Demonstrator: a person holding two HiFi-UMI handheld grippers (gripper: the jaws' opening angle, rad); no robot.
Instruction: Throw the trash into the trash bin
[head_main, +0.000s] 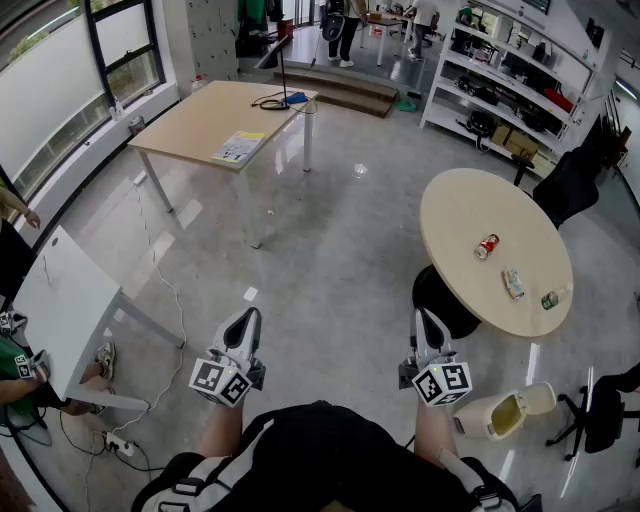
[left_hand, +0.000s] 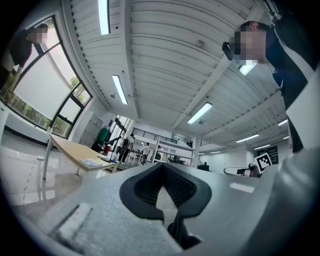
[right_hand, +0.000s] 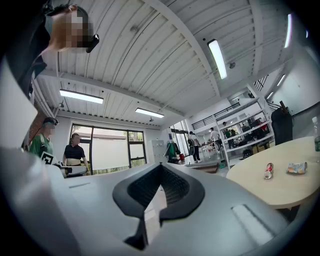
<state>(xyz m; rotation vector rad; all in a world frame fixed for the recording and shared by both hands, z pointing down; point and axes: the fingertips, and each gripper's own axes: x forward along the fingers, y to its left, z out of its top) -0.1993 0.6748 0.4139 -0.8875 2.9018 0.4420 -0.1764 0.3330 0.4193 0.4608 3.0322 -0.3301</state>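
Observation:
On the round wooden table (head_main: 460, 215) at the right lie a red can (head_main: 486, 246), a crumpled wrapper (head_main: 513, 284) and a green bottle (head_main: 551, 298). A cream trash bin (head_main: 505, 412) with its lid open stands on the floor just right of my right gripper (head_main: 424, 320). My left gripper (head_main: 246, 320) is held beside it over the floor. Both point forward, jaws shut and empty, well short of the table. The right gripper view shows the round table (right_hand: 265, 187), the red can (right_hand: 269, 170) and the wrapper (right_hand: 297, 168) beyond the shut right gripper (right_hand: 161, 169). The left gripper (left_hand: 162, 169) faces the room.
A rectangular wooden table (head_main: 200, 125) with a paper and cables stands ahead on the left. A white table (head_main: 60, 290) and a seated person are at the near left. Shelves (head_main: 520, 70) line the far right, a black chair (head_main: 595, 410) stands near the bin, and people stand far back.

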